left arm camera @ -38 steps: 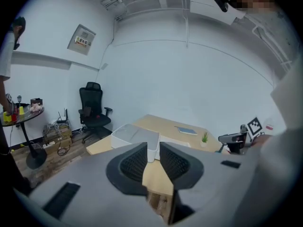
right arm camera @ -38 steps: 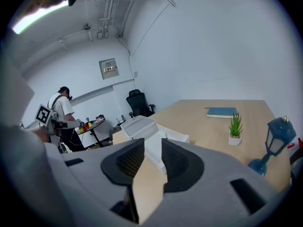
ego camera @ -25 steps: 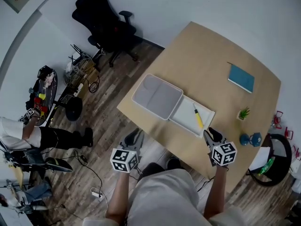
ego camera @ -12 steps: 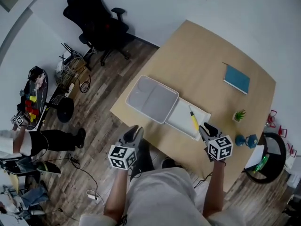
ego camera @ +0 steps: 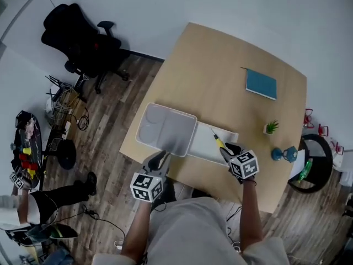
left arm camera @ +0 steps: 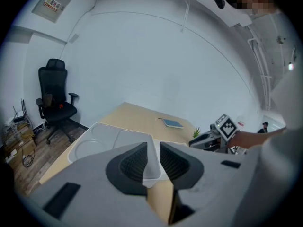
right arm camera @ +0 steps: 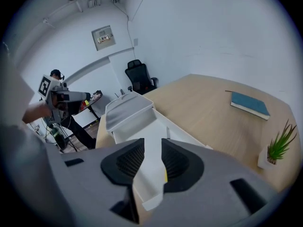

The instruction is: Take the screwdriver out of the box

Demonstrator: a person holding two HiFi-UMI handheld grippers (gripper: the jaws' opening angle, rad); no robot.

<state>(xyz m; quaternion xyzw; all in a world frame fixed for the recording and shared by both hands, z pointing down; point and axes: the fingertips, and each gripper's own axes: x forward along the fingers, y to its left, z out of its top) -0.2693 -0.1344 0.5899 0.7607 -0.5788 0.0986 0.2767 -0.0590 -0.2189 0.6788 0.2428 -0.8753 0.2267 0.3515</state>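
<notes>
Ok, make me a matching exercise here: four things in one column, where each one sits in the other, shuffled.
1 yellow-handled screwdriver
2 flat teal book
3 small green potted plant
4 black office chair

A on the wooden floor
B flat at the far side of the tan table
C in the open white box
D upright near the round blue object

Pairs: 1-C, 2-B, 3-D, 4-A

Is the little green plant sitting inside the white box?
No, the little plant stands on the wooden table, off to the right of the open white box.
</notes>
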